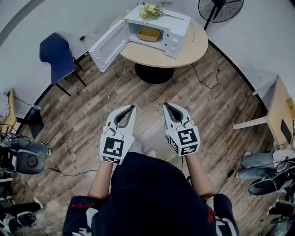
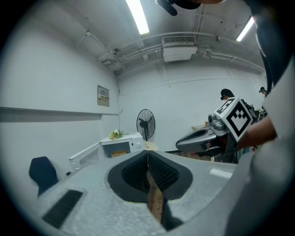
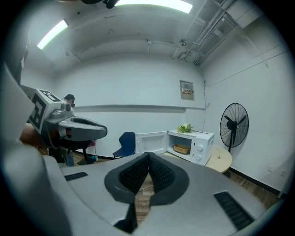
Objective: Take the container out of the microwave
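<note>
A white microwave (image 1: 173,28) stands on a round wooden table (image 1: 193,46) far ahead, with its door (image 1: 107,45) swung open to the left. Inside it sits a tan container (image 1: 149,34), also seen in the right gripper view (image 3: 181,149) and small in the left gripper view (image 2: 120,153). My left gripper (image 1: 133,107) and right gripper (image 1: 164,105) are side by side over the wooden floor, well short of the table. Both point toward the microwave, shut, with nothing between their fingers.
Flowers (image 1: 150,11) lie on top of the microwave. A blue chair (image 1: 56,55) stands left of the table and a floor fan (image 1: 220,9) behind it on the right. Cables (image 1: 115,87) run across the floor. A desk (image 1: 281,113) is at the right, equipment (image 1: 25,159) at the left.
</note>
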Tool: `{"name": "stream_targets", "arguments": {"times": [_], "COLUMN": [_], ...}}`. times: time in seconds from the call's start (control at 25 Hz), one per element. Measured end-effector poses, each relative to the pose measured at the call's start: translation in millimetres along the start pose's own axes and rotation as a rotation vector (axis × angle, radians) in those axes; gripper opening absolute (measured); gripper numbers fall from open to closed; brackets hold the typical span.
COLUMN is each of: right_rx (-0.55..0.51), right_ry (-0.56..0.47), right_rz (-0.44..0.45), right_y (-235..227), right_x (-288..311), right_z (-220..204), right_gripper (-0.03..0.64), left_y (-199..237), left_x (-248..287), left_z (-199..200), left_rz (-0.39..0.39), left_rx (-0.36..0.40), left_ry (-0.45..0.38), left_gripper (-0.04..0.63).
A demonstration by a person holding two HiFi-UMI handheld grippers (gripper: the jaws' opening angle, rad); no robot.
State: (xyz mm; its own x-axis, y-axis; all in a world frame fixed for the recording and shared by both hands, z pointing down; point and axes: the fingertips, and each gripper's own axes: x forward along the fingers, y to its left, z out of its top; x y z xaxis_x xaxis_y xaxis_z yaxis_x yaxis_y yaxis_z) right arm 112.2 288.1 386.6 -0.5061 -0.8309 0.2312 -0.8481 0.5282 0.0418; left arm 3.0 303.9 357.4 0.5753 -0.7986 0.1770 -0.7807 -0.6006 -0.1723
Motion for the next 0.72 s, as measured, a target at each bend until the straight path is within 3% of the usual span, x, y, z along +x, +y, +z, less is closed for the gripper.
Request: {"name": "stream_targets", "arguments": {"times": [0.36, 0.72], "right_rx": [-0.001, -0.003], "right_ry": [0.009, 0.032], "right_rz": [0.026, 0.024], "right_y": [-25.5, -58.3], "right_x": [25.0, 92.7], "right_z": [-2.5, 3.5], "right_gripper": [0.009, 0.009], "left_y": [10.6, 61.4], "left_x": [34.0, 96.2], "left_z": [0.7, -3.9], "left_rz": [0.015, -0.001], "left_rx": [0.003, -0.005], "left_ry": [0.009, 0.016], "left_gripper": [0.017, 0.017]}}
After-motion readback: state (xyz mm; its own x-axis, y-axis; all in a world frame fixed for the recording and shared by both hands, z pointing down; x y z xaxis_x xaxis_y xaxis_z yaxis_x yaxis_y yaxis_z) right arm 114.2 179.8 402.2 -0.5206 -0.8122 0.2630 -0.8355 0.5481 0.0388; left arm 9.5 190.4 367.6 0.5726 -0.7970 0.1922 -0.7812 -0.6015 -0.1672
